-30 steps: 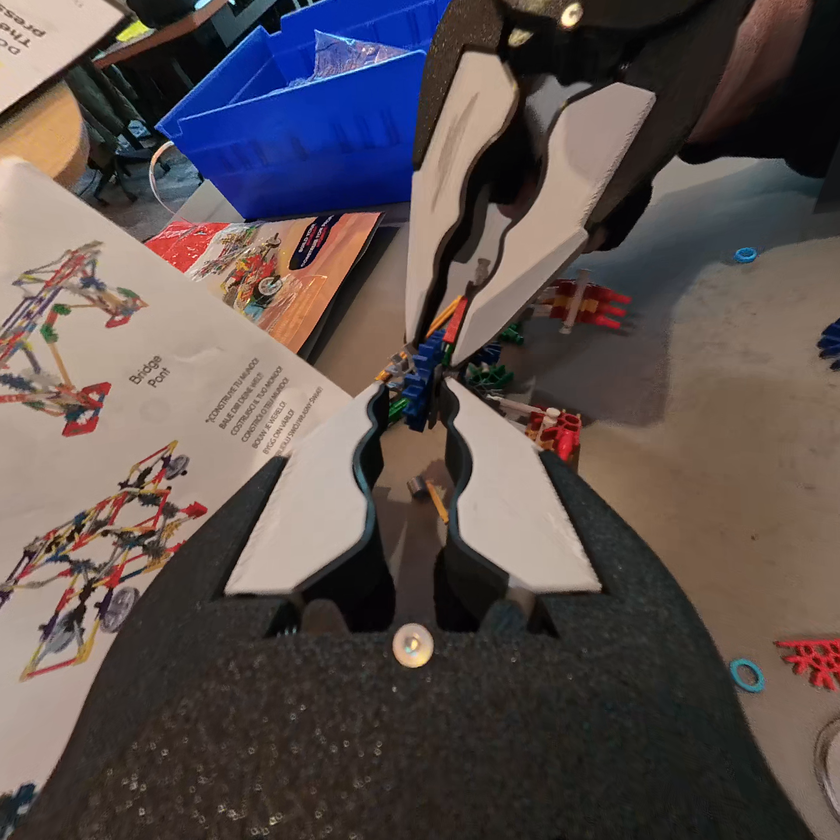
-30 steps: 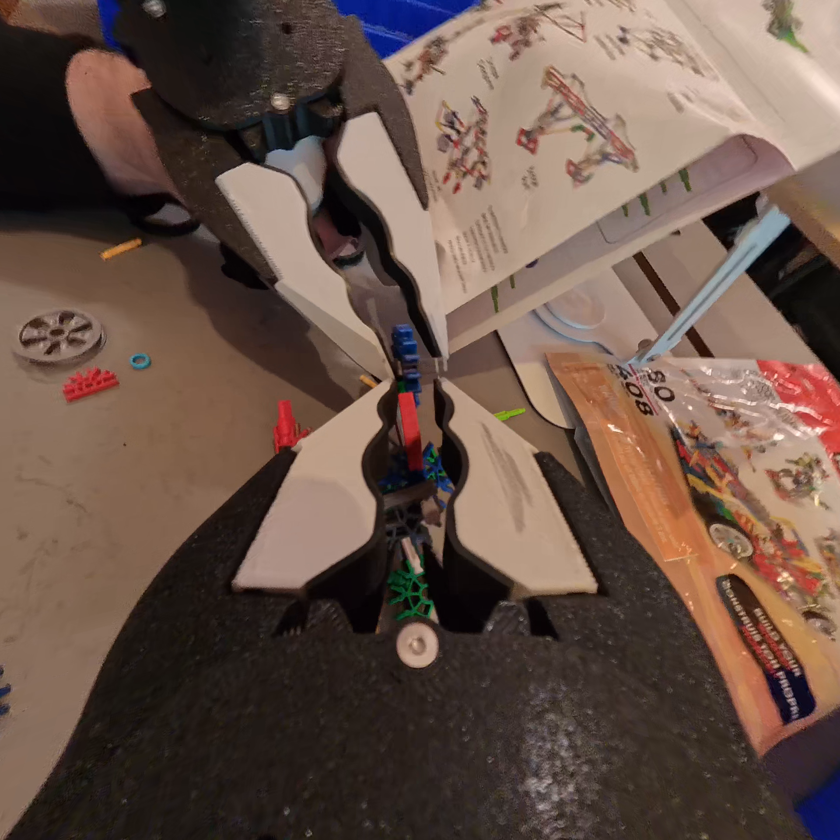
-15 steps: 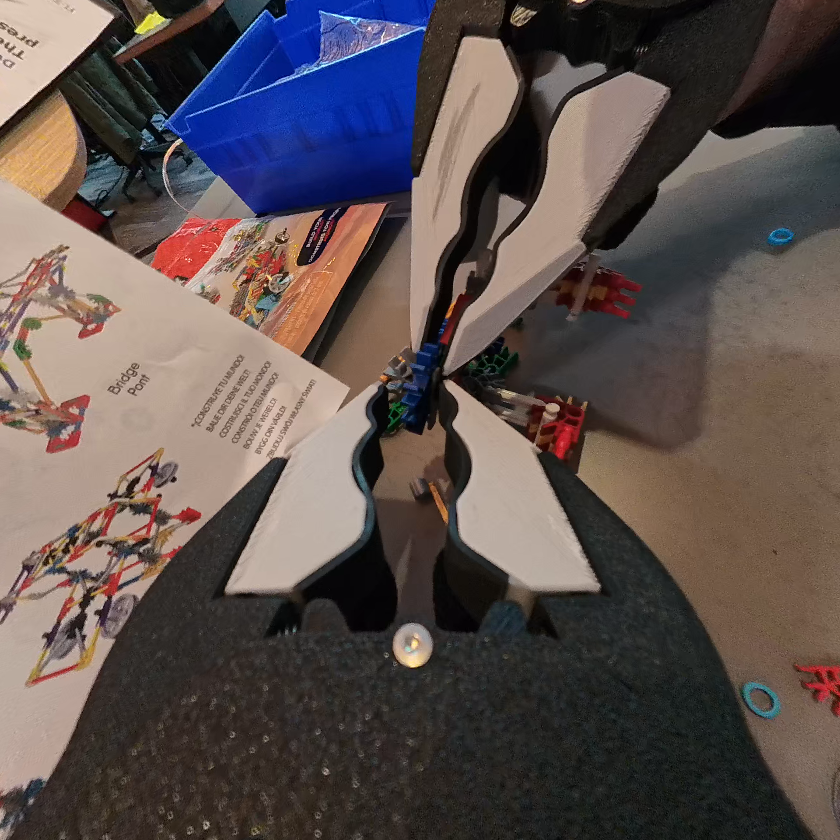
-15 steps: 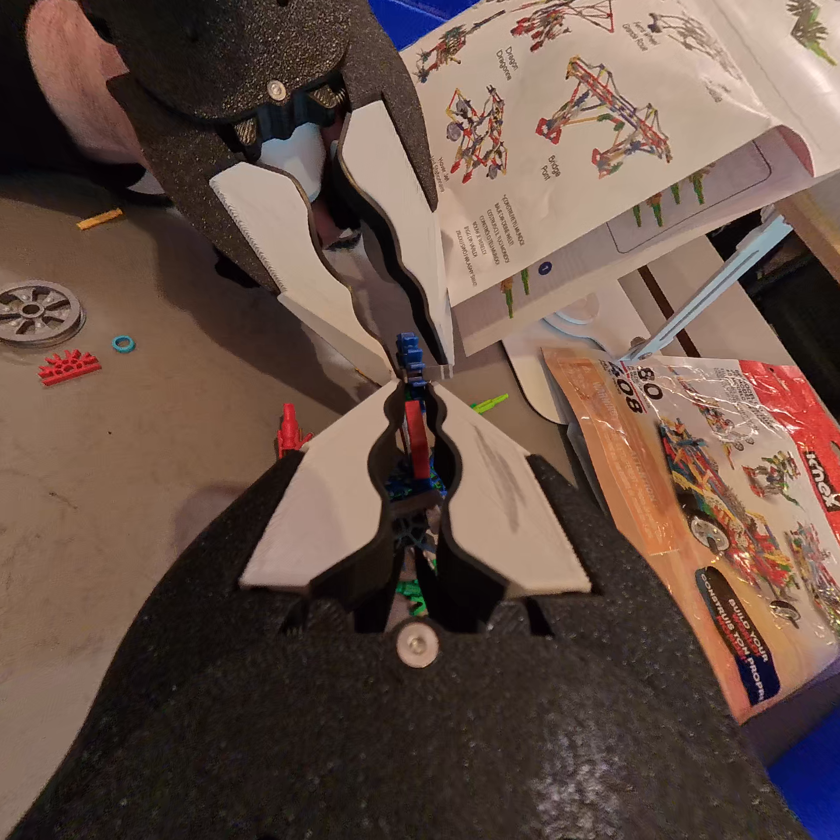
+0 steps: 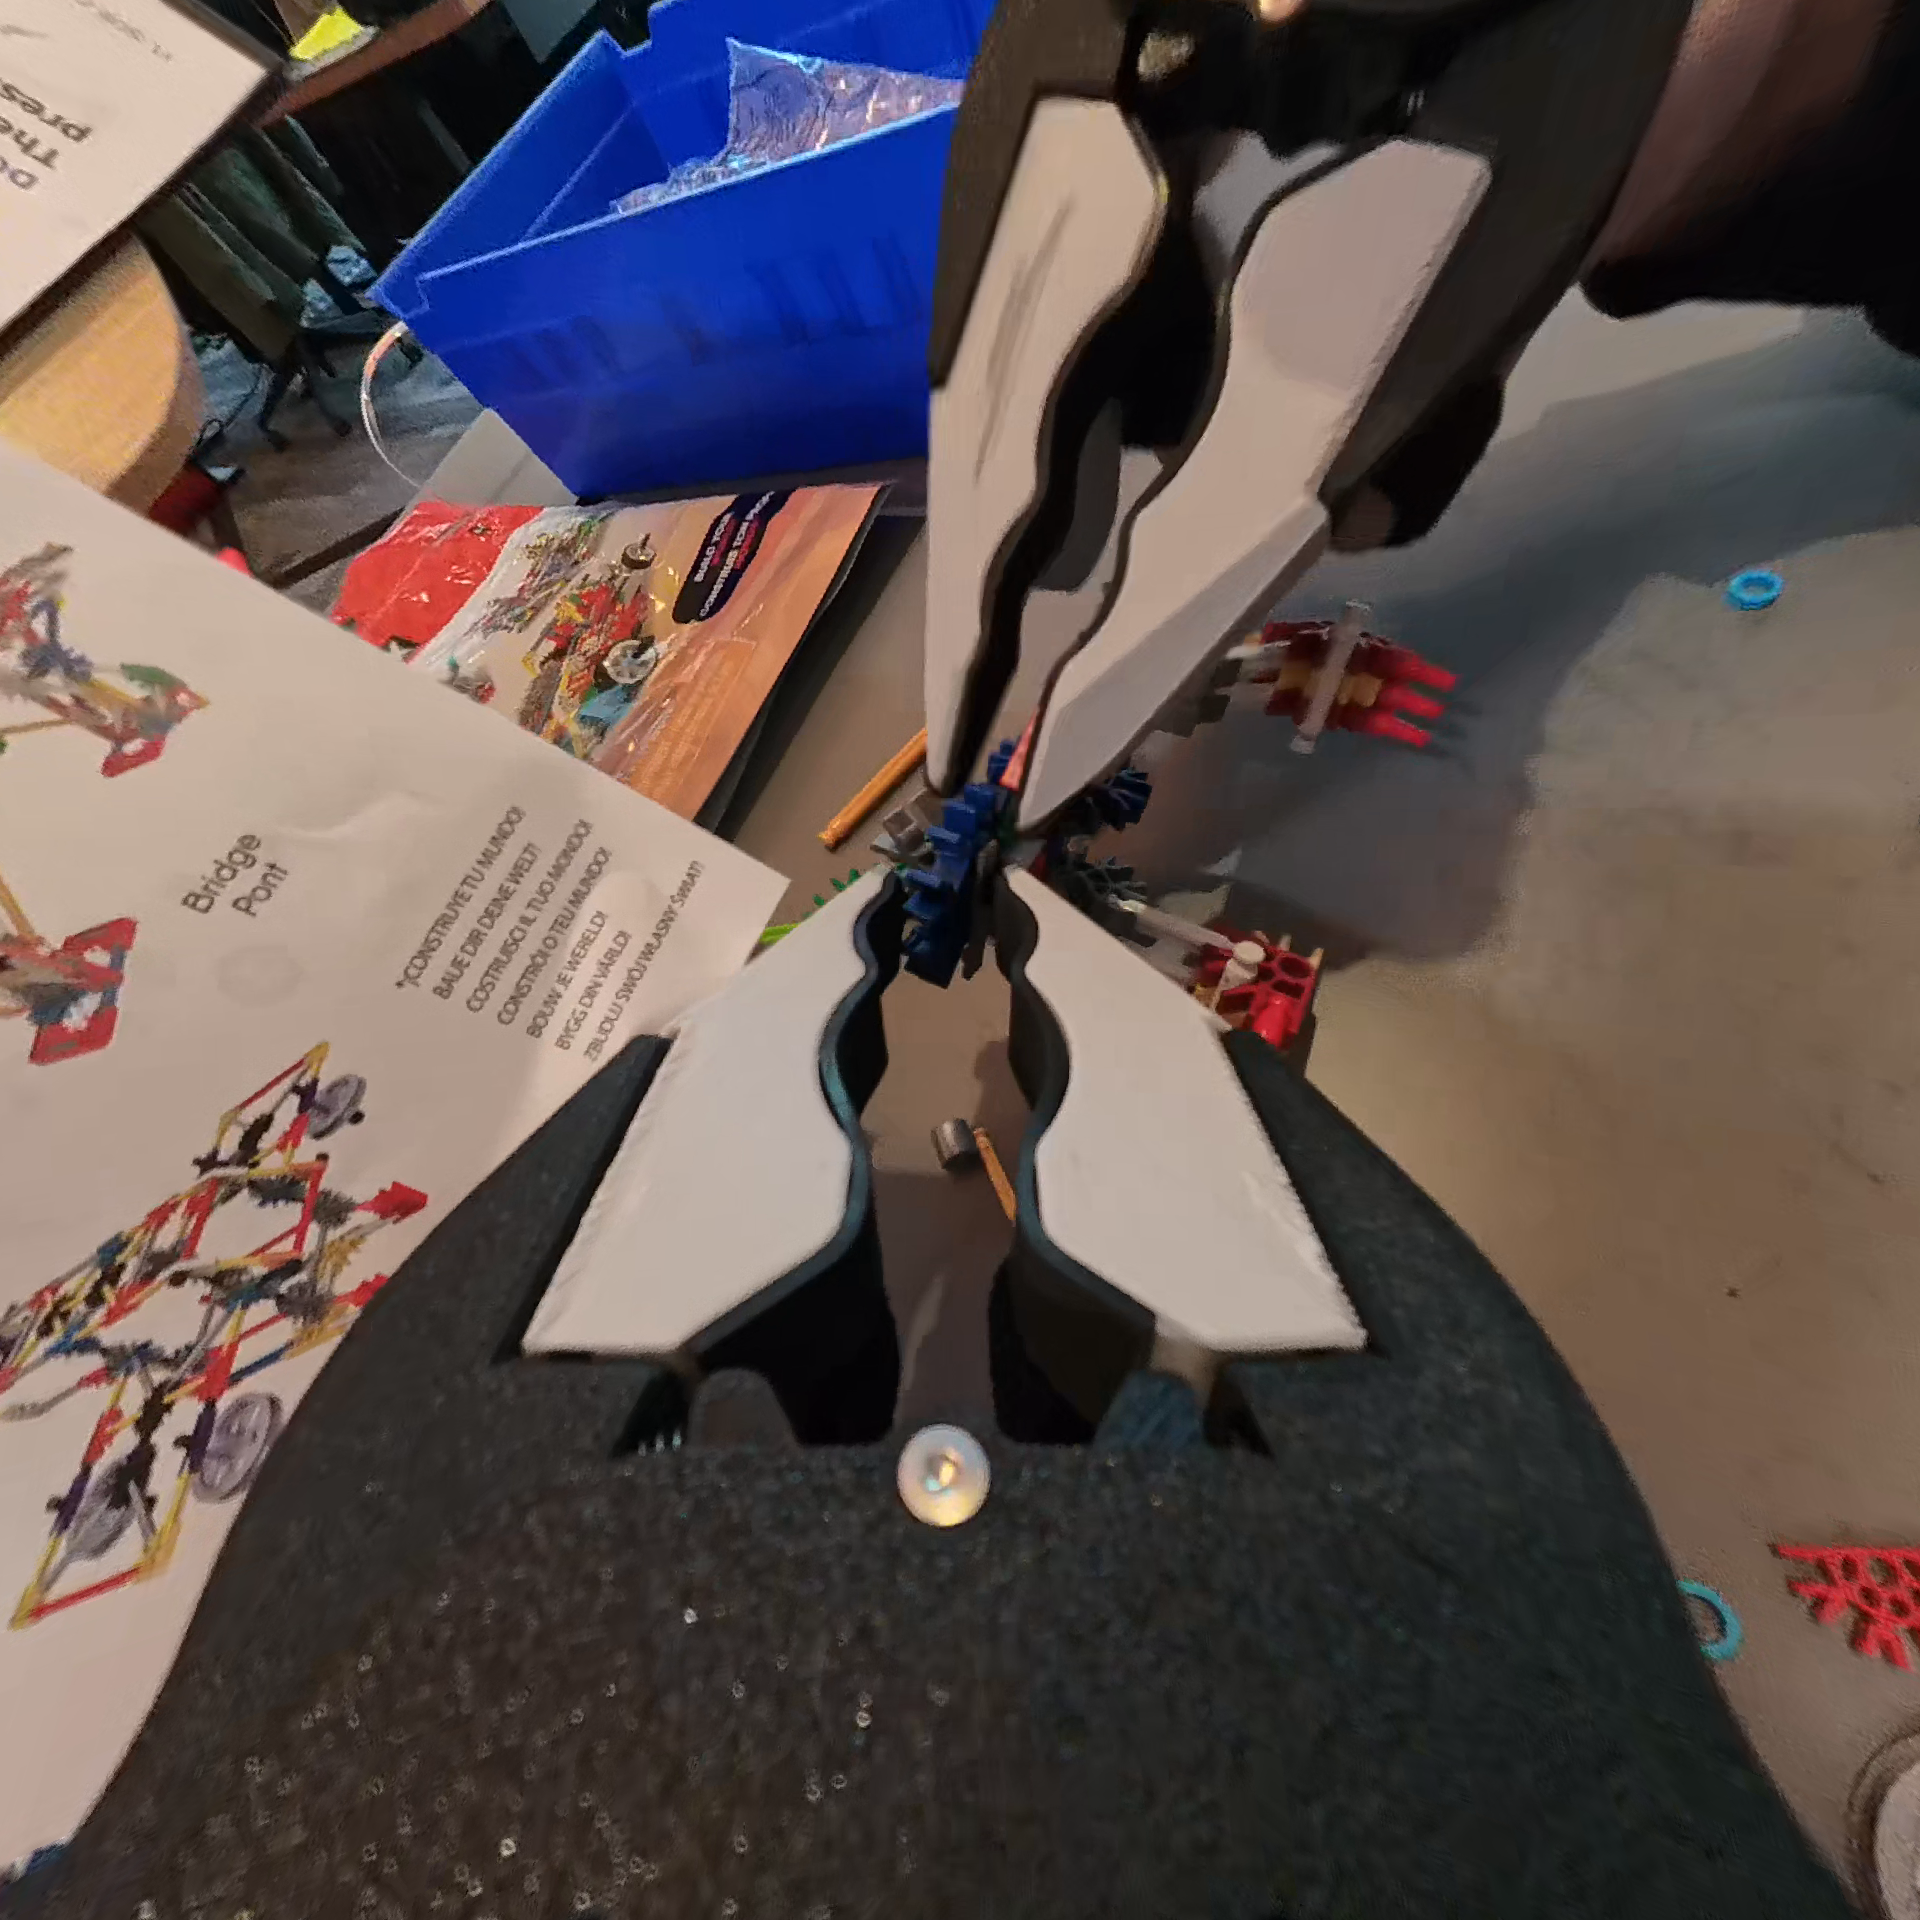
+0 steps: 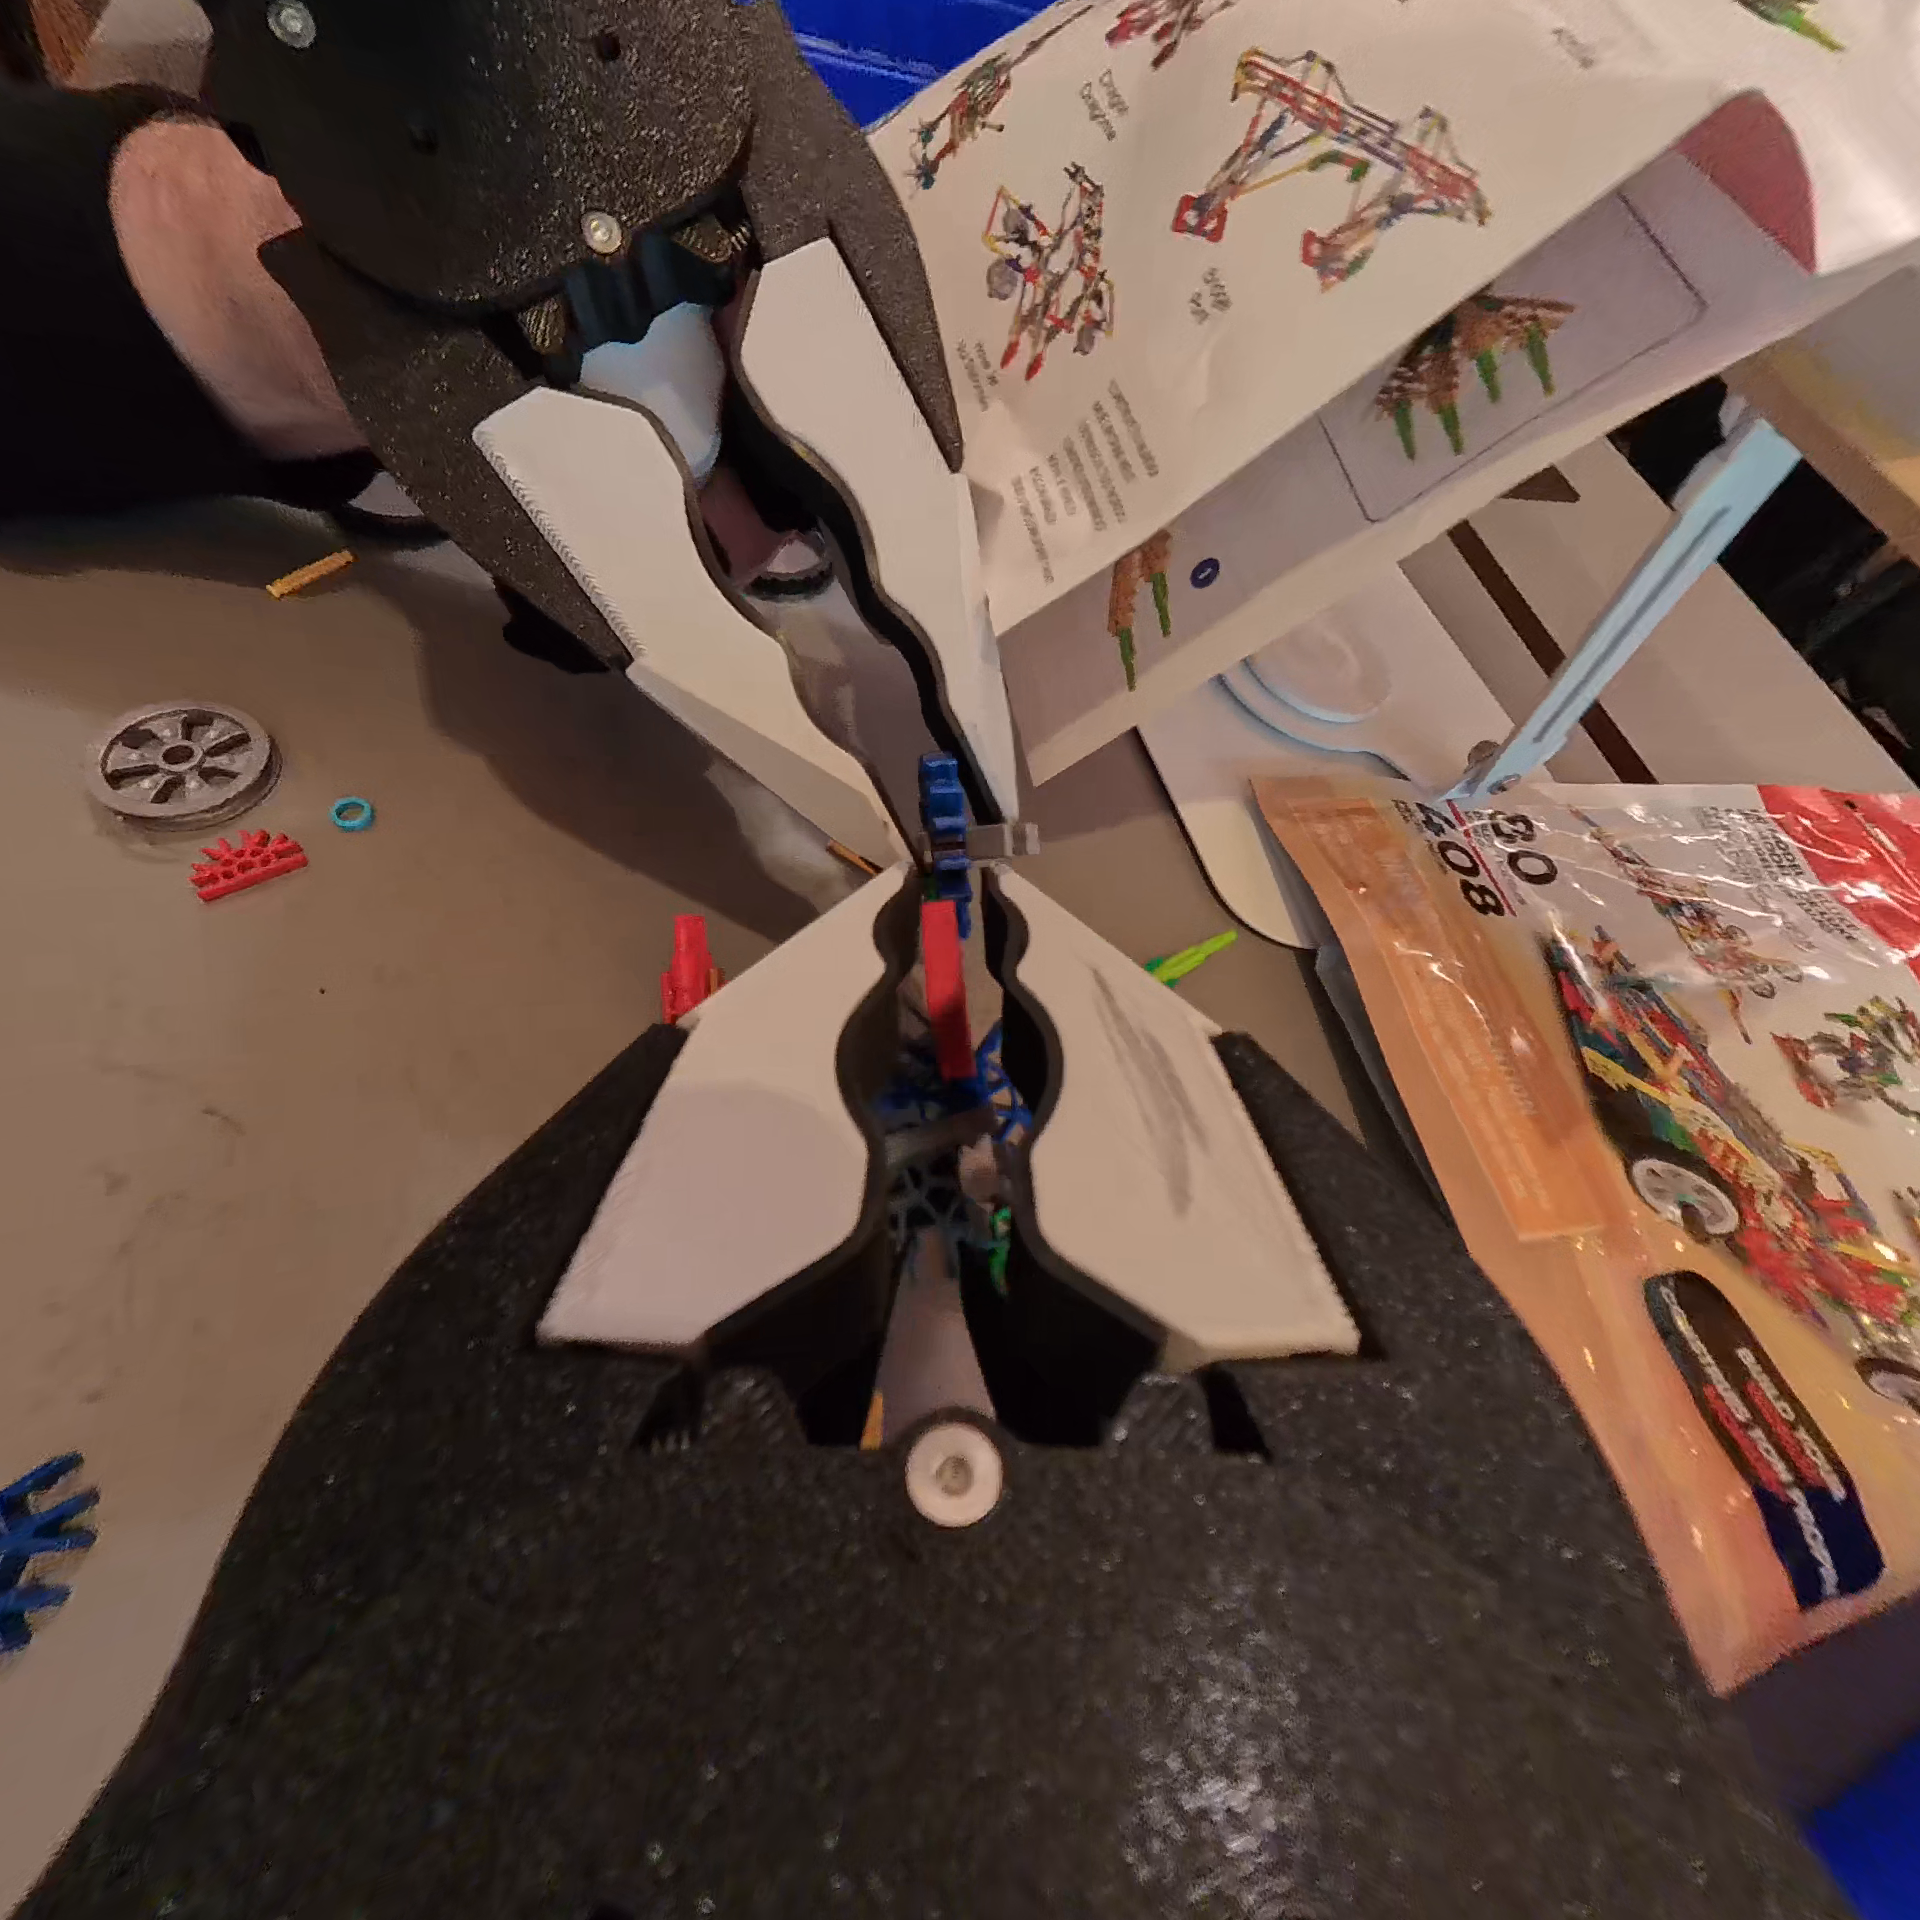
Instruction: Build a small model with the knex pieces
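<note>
A small toy assembly of plastic rods and connectors is held between both grippers above the grey table. My left gripper point(image 5: 945, 899) is shut on its blue toothed connector point(image 5: 940, 883). My right gripper point(image 6: 951, 883) is shut on the other end, with a red piece point(image 6: 945, 987) and blue and green connectors point(image 6: 935, 1184) between its fingers. In the left wrist view the right gripper point(image 5: 982, 805) comes down from above, tip to tip with mine. In the right wrist view the left gripper point(image 6: 951, 821) pinches the blue connector point(image 6: 940, 795), with a grey piece point(image 6: 1003, 840) beside it.
A blue bin point(image 5: 675, 312), a toy bag point(image 5: 644, 623) and a printed instruction sheet point(image 5: 312, 935) lie to the left. Red connector clusters point(image 5: 1351, 686) point(image 5: 1257, 982), a grey wheel point(image 6: 182, 764), a teal ring point(image 6: 351, 812) and loose rods are scattered on the table point(image 6: 312, 1143). Less than 4 cm separates the two grippers' tips. From either gripper's tips it is about 20 cm to the grey wheel point(image 6: 182, 764).
Both grippers stay shut on the assembly, tip to tip. The pair has shifted slightly, and the grey piece now shows beside the blue connector in the right wrist view.
</note>
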{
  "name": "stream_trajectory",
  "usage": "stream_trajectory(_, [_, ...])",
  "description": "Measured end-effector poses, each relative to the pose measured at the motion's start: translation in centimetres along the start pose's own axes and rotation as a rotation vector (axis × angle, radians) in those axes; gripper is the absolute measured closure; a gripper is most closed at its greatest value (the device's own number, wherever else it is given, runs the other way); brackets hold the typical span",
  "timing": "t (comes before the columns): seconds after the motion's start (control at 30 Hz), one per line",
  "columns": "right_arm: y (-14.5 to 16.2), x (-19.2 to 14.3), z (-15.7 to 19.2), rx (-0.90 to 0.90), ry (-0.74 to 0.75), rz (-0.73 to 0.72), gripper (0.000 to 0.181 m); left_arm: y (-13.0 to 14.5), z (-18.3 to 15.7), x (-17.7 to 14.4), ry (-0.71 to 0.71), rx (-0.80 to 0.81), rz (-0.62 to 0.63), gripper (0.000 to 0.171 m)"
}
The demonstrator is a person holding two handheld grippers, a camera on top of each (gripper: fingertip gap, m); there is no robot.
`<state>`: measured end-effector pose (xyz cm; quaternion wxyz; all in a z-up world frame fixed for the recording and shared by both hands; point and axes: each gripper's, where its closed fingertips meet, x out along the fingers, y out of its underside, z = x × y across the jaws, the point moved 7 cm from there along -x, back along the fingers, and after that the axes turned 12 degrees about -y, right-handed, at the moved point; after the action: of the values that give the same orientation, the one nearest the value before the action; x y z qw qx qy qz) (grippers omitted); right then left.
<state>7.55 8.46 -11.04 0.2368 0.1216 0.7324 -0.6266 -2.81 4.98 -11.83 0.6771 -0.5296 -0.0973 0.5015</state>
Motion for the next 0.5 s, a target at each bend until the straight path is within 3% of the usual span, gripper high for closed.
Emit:
stream_trajectory(0.1, [0.3, -0.8, -0.1, -0.012, 0.005, 0.019, 0.163, 0.2, -0.1, 0.2, 0.021, -0.019, 0.003, 0.156])
stream_trajectory(0.23, [1.7, 0.1, 0.2, -0.052, 0.012, 0.162, 0.164, 0.3, 0.1, 0.1, 0.018, -0.033, -0.007, 0.156])
stream_trajectory(0.5, [1.4, 0.7, 0.0, -0.043, 0.021, 0.111, 0.172, 0.1, 0.2, -0.2, 0.013, -0.042, -0.02, 0.157])
